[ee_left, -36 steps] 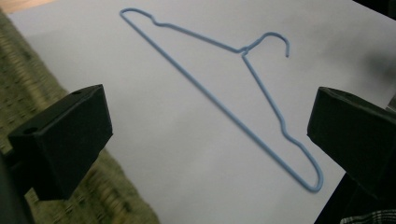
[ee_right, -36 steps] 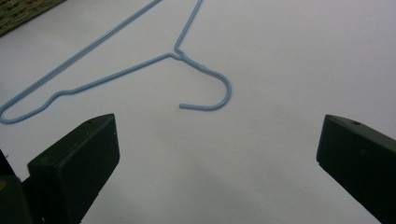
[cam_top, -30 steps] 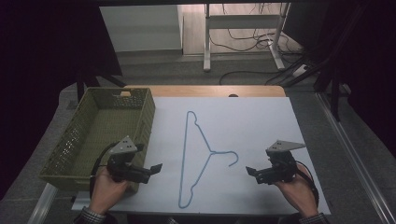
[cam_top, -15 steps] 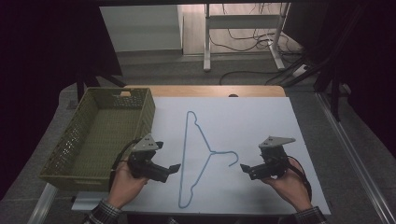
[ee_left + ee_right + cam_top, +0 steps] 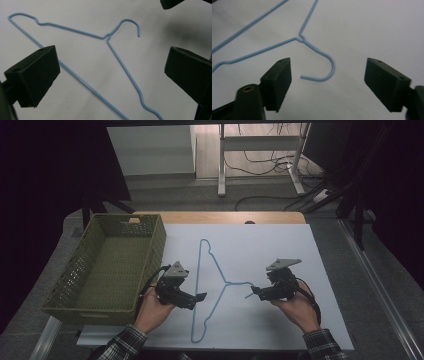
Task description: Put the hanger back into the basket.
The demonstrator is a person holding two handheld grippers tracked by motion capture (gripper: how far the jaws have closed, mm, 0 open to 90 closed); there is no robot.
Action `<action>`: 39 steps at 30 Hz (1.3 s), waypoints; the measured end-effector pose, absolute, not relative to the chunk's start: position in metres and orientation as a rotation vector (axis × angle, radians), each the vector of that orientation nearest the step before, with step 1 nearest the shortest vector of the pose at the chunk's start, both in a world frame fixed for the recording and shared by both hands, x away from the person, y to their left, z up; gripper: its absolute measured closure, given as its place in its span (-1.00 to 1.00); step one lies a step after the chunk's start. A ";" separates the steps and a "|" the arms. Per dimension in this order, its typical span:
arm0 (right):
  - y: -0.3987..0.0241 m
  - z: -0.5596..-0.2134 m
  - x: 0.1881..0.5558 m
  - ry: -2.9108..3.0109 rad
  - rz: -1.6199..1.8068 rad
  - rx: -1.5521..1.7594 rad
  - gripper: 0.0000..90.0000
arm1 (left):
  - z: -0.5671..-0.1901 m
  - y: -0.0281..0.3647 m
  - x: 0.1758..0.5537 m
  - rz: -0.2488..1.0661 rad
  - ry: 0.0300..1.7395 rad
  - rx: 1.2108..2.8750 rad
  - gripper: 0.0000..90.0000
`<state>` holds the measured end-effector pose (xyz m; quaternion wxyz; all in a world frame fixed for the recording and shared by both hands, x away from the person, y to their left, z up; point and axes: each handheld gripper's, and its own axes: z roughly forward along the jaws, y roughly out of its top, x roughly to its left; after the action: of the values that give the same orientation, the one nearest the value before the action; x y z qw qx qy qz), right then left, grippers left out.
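One thin blue wire hanger (image 5: 215, 282) is lying flat on the white sheet covering the desk (image 5: 300, 250), its long bar running near the basket side and its hook (image 5: 247, 287) pointing toward the right gripper (image 5: 256, 292). It is looking light and springy rather than rigid, so it will likely be flexing if lifted by one end, and the smooth coated wire may be slipping or spinning between flat pads. Being so thin and flush with the sheet, it is offering little to pinch; the twisted neck below the hook, or the hook's curve, is seeming the surest hold, with a second grip on the long bar to stop it swinging.

The right gripper is hovering just short of the hook, its jaws having just been closing yet standing apart, the hook ahead of them rather than between them, nothing held. The left gripper (image 5: 199, 297) is sitting just beside the long bar, jaws wide and empty, the bar passing behind one jaw in its own view. The green basket (image 5: 65, 295) is standing to the left, apart from the hanger
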<state>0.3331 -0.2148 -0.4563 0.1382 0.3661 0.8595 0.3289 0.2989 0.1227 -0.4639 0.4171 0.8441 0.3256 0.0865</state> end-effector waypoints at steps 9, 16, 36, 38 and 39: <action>-0.209 -0.473 0.354 2.524 0.901 1.062 0.15 | -0.476 0.112 0.310 0.207 0.815 2.130 -0.99; -0.198 -0.489 0.369 2.551 0.849 1.049 0.60 | -0.483 0.108 0.311 0.203 0.816 2.136 -0.98; -0.187 -0.505 0.375 2.561 0.767 1.016 0.91 | -0.496 0.092 0.310 0.117 0.813 2.199 -0.94; -0.187 -0.500 0.373 2.543 0.789 1.003 0.91 | -0.498 0.088 0.311 0.101 0.823 2.205 -0.93; -0.186 -0.497 0.372 2.534 0.796 1.002 0.91 | -0.499 0.086 0.312 0.088 0.826 2.211 -0.91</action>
<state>0.3722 -0.1865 -0.4970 0.1509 0.3488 0.8824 0.2773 0.3121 0.0860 -0.4988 0.3798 0.8659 0.3236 0.0344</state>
